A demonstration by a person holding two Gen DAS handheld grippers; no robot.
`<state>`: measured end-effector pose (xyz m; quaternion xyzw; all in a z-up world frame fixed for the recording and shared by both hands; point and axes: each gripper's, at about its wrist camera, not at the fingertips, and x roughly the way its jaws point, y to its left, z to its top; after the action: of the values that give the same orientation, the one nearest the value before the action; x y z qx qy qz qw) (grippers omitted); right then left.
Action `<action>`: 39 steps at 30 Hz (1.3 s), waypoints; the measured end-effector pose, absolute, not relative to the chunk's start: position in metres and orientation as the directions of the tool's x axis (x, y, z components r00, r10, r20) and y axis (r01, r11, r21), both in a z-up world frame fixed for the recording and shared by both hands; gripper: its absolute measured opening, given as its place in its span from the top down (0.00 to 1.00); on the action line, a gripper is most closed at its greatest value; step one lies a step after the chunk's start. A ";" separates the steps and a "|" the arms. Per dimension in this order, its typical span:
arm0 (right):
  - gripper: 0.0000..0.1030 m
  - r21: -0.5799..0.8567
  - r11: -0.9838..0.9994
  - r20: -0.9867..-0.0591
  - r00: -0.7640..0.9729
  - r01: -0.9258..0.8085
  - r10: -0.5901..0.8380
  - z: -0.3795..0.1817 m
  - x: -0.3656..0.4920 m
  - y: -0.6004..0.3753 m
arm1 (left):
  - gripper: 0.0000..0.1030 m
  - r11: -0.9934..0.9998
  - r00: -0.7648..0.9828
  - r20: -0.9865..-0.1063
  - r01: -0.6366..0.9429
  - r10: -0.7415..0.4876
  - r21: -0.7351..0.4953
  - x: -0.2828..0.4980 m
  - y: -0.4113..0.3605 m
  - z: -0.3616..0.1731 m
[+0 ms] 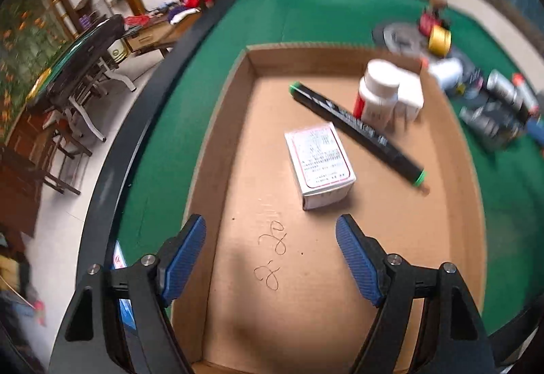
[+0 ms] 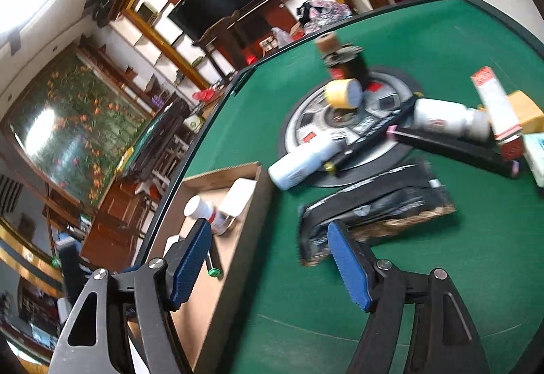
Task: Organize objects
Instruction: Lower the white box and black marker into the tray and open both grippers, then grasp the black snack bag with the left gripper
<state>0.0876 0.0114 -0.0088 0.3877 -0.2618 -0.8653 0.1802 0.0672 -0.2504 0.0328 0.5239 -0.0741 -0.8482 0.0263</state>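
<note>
A shallow cardboard tray (image 1: 238,142) lies on the green table. In it lie a small white box (image 1: 319,163), a long black marker with green ends (image 1: 357,132), a white pill bottle (image 1: 377,91) and a white block (image 1: 409,95). My left gripper (image 1: 270,258) is open and empty above the tray's near part. My right gripper (image 2: 268,265) is open and empty over the tray's right wall (image 2: 238,238), near a dark flat packet (image 2: 374,204). The pill bottle also shows in the right wrist view (image 2: 204,210).
A loose pile lies on the green table (image 2: 442,272) right of the tray: a white bottle (image 2: 299,163), a yellow tape roll (image 2: 343,93), a black marker (image 2: 455,146), a red and white box (image 2: 496,112), a round metal disc (image 2: 340,122). The table edge (image 1: 136,122) runs along the left.
</note>
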 end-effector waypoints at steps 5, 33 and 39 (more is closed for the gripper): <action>0.23 0.602 -0.795 -0.574 -0.649 0.078 -0.499 -0.011 0.094 0.031 | 0.24 -0.967 -0.436 -0.869 0.007 -0.233 0.255 0.024 -0.241 0.024; 0.00 0.438 -0.854 -0.572 -0.820 -0.282 -0.023 0.015 0.095 0.227 | 0.12 -0.943 -0.607 -0.762 -0.333 0.227 -0.016 0.044 -0.064 0.081; 0.00 0.471 -0.821 -0.627 -0.777 -0.324 -0.053 -0.012 0.091 0.257 | 0.12 -0.928 -0.587 -0.794 -0.363 0.159 0.082 0.016 -0.030 0.049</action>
<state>0.0911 0.2572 -0.0124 0.3254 -0.2897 -0.8970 -0.0754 0.0160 -0.0302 0.0487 0.4297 -0.1186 -0.8829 -0.1478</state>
